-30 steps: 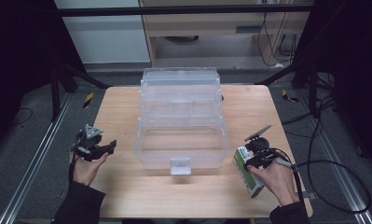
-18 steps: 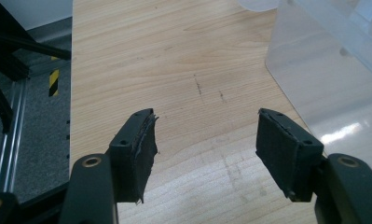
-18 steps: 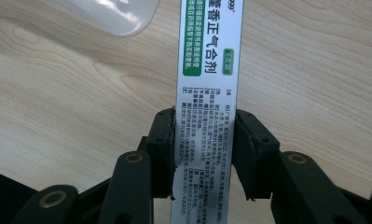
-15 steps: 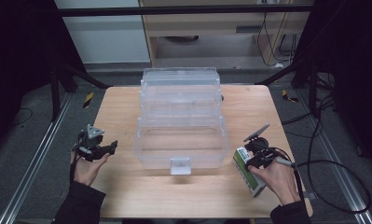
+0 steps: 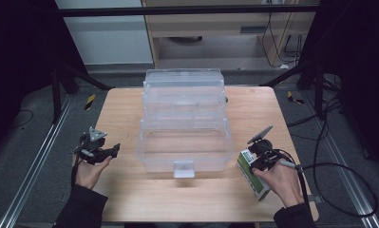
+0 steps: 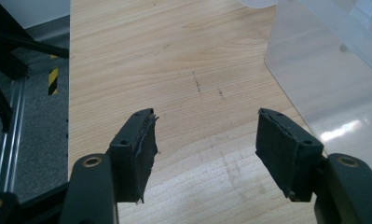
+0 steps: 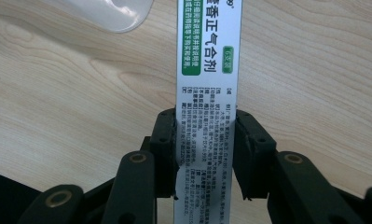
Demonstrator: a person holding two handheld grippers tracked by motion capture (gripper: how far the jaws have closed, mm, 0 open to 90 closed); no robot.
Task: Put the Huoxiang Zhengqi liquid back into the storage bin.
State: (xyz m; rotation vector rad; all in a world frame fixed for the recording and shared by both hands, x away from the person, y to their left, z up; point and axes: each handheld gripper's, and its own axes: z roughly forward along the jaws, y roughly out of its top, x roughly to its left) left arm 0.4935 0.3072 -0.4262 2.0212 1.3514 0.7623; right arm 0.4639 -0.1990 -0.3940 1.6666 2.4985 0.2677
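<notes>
Right gripper view: medicine box (image 7: 207, 93) ends cropped, near print blurred

Wooden table (image 5: 130, 114) with a clear plastic box (image 5: 184, 123) at centre; its latch tab faces the person's edge. Left gripper (image 5: 98, 151) sits in the left hand near the left edge, well apart from the box, jaws pointing toward the box. Right gripper (image 5: 258, 154) is in the right hand, just beside the box's right front corner, over a green-and-white carton (image 5: 250, 172) lying on the table. Cable (image 5: 339, 190) trails off the right edge.
</notes>
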